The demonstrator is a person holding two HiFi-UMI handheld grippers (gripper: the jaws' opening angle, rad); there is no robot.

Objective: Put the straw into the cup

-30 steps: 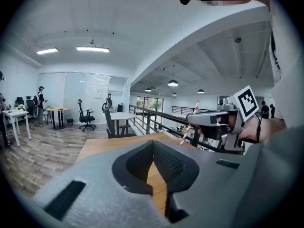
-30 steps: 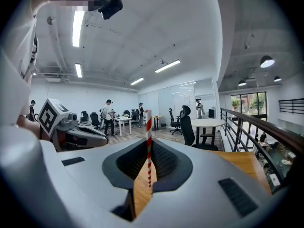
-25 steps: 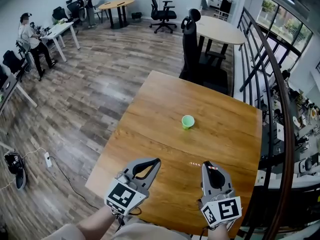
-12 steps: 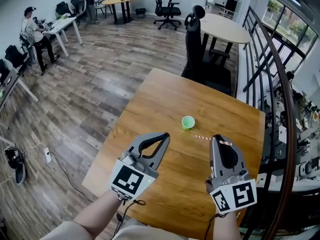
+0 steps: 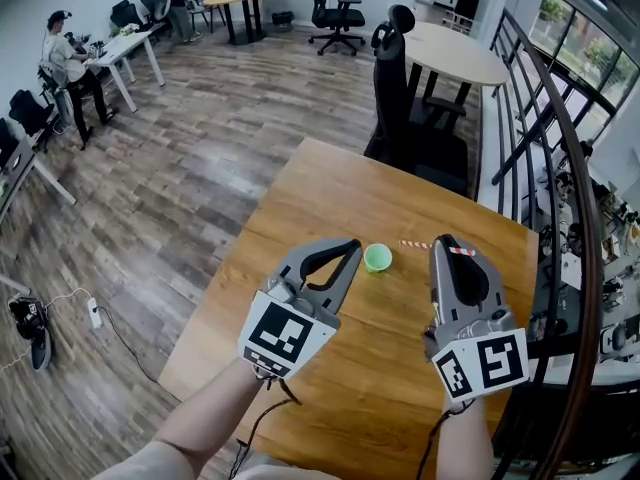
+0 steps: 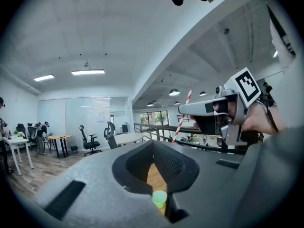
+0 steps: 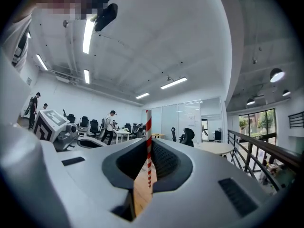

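Though near cup (image 5: 377,257), straw (image 5: 415,245) outside it.

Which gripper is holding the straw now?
The right gripper: it is shut on the red-and-white striped straw, which stands up between its jaws. The left gripper holds nothing.

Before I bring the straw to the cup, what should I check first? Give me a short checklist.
1. Grip: red-and-white straw clamped in right hand-held gripper: ok.
2. Target: green cup upright on wooden table, mouth open: ok.
3. Alignment: straw end above cup mouth: not ok, it is beside the cup.
4. Support: left hand-held gripper steadying cup: not ok, shut, apart from it.
5. Cup empty: cannot tell.
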